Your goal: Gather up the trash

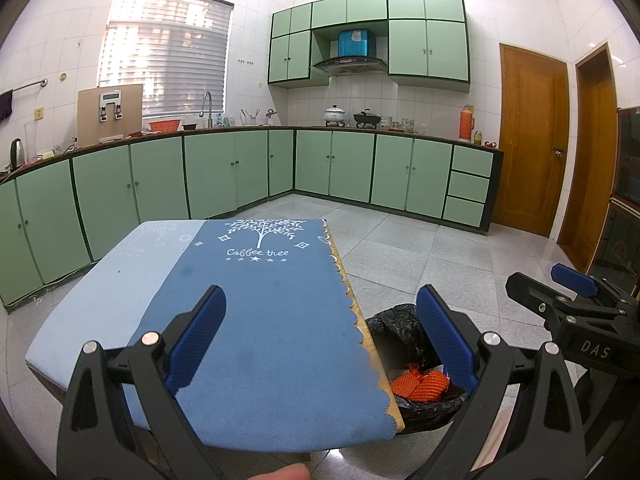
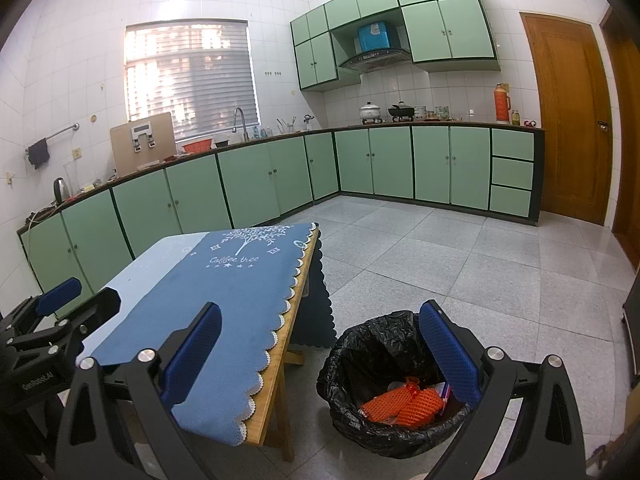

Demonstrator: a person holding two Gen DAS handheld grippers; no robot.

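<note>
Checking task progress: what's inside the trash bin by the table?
The trash bin, lined with a black bag, holds orange foam netting and a bit of white and red wrapper beside it. Anything under the netting is covered.

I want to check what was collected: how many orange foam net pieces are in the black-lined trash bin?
2 orange foam net pieces: one on the left, one on the right, lying side by side in the black-lined trash bin. More may be hidden underneath.

Bright window (image 1: pixel 166 52) glare, fisheye-bent edges
</note>
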